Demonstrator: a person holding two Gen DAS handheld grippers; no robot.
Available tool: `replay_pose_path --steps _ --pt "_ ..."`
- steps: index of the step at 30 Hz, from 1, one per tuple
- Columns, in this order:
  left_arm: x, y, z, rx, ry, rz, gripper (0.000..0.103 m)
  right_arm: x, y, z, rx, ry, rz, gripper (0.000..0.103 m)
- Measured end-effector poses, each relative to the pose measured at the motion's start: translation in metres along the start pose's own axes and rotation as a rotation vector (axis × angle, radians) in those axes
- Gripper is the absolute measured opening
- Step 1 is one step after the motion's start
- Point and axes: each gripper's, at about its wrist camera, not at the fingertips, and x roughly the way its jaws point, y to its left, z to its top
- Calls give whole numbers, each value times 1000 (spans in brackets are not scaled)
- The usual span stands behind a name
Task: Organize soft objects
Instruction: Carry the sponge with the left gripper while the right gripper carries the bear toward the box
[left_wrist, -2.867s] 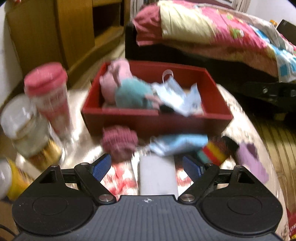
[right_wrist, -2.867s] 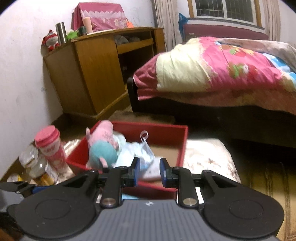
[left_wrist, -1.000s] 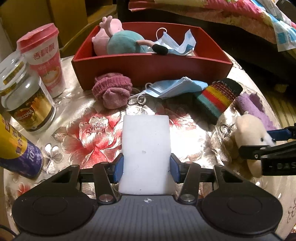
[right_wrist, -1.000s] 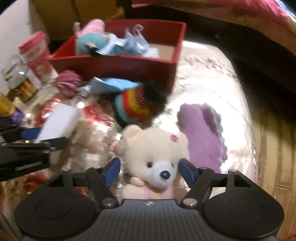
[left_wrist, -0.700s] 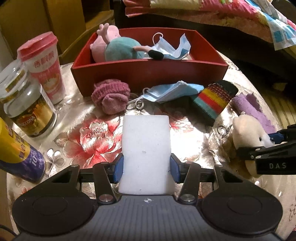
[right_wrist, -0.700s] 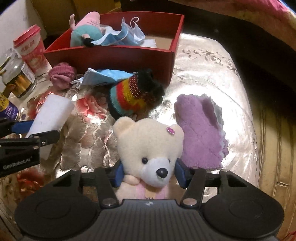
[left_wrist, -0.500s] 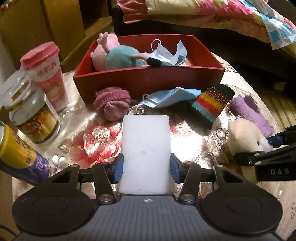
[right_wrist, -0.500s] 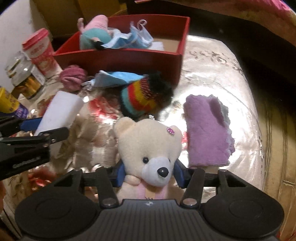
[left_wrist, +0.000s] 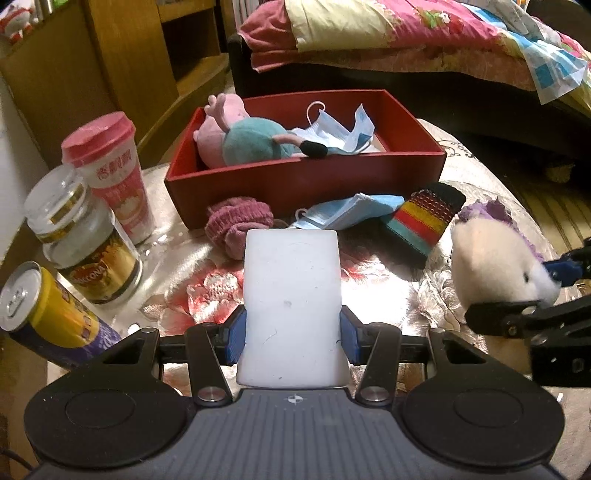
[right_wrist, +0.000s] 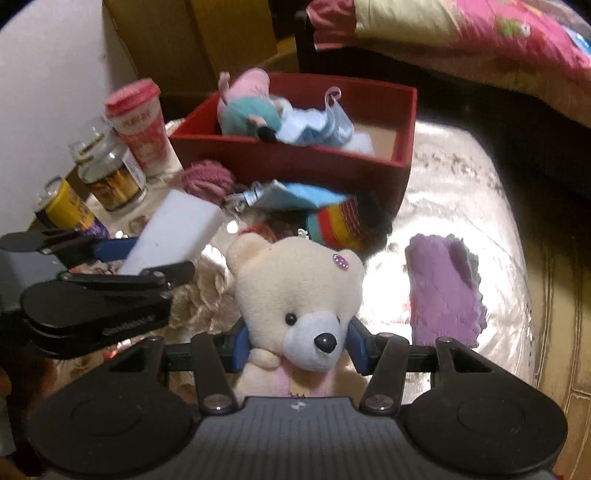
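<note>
The left gripper (left_wrist: 291, 336) clamped a white sponge (left_wrist: 292, 302), the right gripper (right_wrist: 297, 345) a cream teddy bear (right_wrist: 295, 295); both probably needed carrying to the red box (left_wrist: 306, 181), upper centre.

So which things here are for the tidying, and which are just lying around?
For the tidying:
white sponge in left tongs
teddy bear in right tongs
red box
pink sock
face mask
striped sock
purple cloth

Just lying around:
pink cup
glass jar
yellow can
</note>
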Motion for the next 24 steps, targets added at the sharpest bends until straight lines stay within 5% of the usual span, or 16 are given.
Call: replay_pose_path --steps 24 --pt "-34 12 15 -37 -97 -5 52 -57 3 1 58 -202 10 40"
